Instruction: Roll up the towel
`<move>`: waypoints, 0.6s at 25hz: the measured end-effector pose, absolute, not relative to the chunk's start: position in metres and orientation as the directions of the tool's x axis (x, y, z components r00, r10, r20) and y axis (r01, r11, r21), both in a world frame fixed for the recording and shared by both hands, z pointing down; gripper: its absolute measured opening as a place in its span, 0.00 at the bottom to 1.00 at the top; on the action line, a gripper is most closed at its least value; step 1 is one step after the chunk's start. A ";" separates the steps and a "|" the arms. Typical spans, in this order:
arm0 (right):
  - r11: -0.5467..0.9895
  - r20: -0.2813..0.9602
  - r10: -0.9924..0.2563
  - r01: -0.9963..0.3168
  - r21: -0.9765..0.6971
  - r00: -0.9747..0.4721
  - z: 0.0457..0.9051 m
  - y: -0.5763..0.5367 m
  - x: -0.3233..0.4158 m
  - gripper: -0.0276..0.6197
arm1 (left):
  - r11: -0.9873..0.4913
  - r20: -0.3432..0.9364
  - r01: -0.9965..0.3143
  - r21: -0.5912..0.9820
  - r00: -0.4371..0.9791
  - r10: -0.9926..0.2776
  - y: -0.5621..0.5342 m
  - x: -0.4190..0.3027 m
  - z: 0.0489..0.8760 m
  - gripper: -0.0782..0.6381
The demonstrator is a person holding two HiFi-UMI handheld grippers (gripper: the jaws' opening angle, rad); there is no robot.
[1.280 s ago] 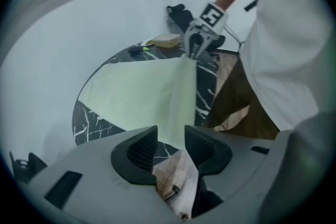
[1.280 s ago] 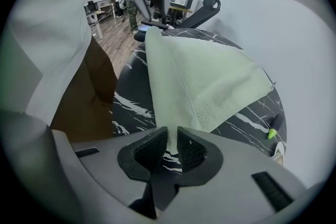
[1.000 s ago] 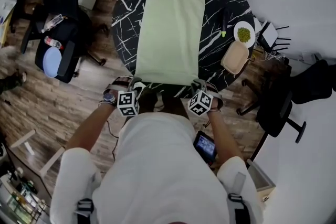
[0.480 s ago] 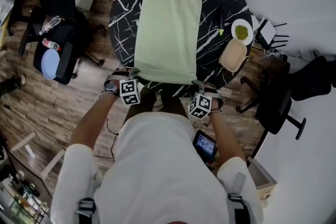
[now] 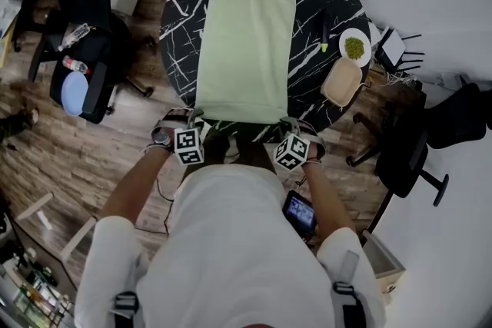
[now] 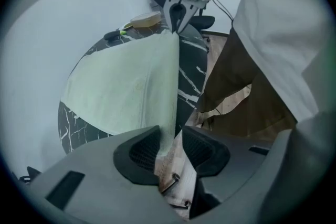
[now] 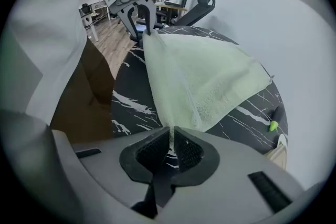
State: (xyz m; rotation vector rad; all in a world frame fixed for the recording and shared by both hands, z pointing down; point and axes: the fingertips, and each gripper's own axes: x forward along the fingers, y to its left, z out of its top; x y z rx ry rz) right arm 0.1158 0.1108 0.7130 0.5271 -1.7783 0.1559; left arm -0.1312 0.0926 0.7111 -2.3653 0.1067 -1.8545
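The pale green towel (image 5: 246, 34) is lying lengthwise on the round black marble table (image 5: 184, 19), running from 12 o'clock to 6 o'clock. We are lifting its near edge taut between the two grippers. At 5 o'clock, the right gripper (image 5: 289, 124) is pinching the near right corner, its jaws having just been closing onto the cloth. At 7 o'clock, the left gripper (image 5: 195, 119) is standing with its jaws apart, having just been opening; the near left corner is hanging between them, against one pad only. Both forearms are reaching forward and both grippers are pointing steeply down. A bowl of greens (image 5: 355, 48) is sitting at 3 o'clock.
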 end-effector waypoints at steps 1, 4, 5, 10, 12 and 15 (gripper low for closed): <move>0.885 0.946 -0.268 -0.435 0.167 -0.183 0.713 0.111 0.115 0.07 | -0.990 0.965 0.024 -0.139 0.229 -0.130 0.093 -0.132 0.715 0.25; 0.884 0.949 -0.257 -0.440 0.155 -0.182 0.712 0.112 0.115 0.06 | -0.996 0.971 -0.004 -0.094 0.222 -0.092 0.094 -0.134 0.716 0.17; 0.887 0.951 -0.247 -0.437 0.146 -0.184 0.712 0.113 0.115 0.06 | -0.996 0.971 -0.022 -0.081 0.224 -0.084 0.094 -0.135 0.715 0.12; 0.911 0.963 -0.169 -0.407 0.070 -0.212 0.705 0.136 0.110 0.05 | -0.999 0.975 -0.043 0.003 0.223 -0.007 0.114 -0.143 0.707 0.12; 0.917 0.967 -0.124 -0.399 0.026 -0.221 0.702 0.151 0.110 0.05 | -0.998 0.973 -0.026 0.049 0.228 0.042 0.128 -0.144 0.701 0.12; 0.916 0.967 -0.056 -0.398 -0.050 -0.249 0.693 0.170 0.109 0.05 | -0.992 0.964 -0.018 0.125 0.240 0.117 0.144 -0.145 0.691 0.12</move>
